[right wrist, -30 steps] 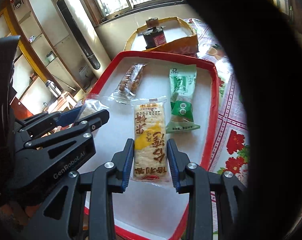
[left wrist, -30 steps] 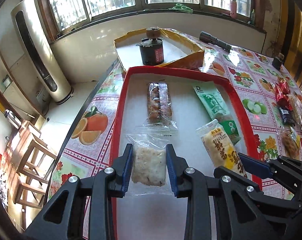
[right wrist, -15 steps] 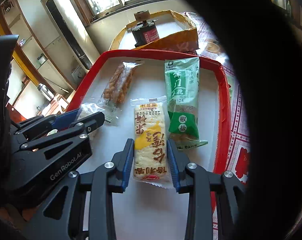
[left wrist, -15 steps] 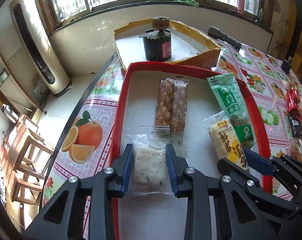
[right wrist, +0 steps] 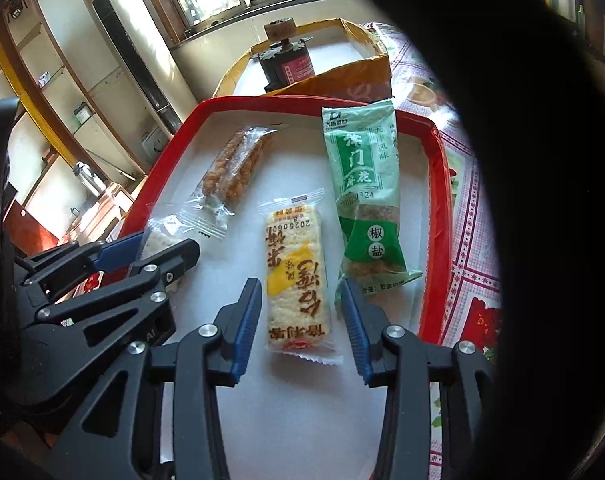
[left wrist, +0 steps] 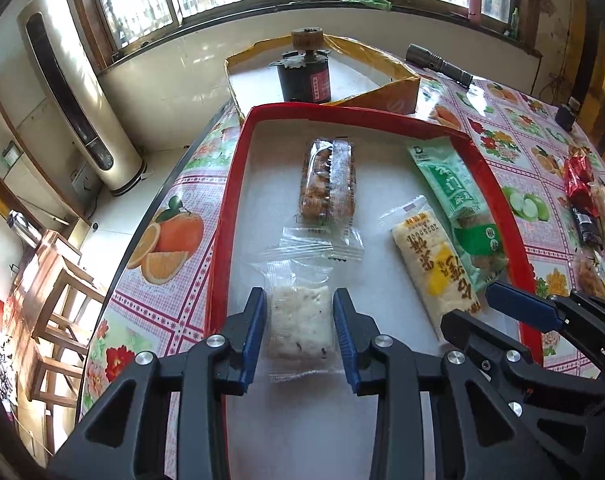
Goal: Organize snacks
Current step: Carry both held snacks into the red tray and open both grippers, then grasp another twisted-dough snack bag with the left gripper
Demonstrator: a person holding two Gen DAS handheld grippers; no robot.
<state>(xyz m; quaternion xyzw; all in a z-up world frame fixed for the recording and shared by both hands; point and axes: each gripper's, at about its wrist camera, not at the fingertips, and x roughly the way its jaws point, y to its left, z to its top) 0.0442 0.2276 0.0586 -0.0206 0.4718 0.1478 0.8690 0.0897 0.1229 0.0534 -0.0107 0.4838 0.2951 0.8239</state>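
Left wrist: left tool [left wrist: 298,330] open astride rice cake [left wrist: 298,326], beside tray rim [left wrist: 218,248]

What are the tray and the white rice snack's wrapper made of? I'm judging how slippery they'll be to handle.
Red tray: apparently plastic or coated board, with a smooth, matte white floor and faint sheen. Rice snack wrapper: thin clear glossy plastic film, see-through, with crimped ends; likely slick.

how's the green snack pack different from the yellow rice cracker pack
The green snack pack is longer and opaque green; the yellow rice cracker pack is shorter, mostly clear, with a yellow patch. The green one lies beyond the right gripper, nearer the tray's right rim; the cracker pack lies between the open jaws. Both lie flat and sealed, lengthwise on the white tray.
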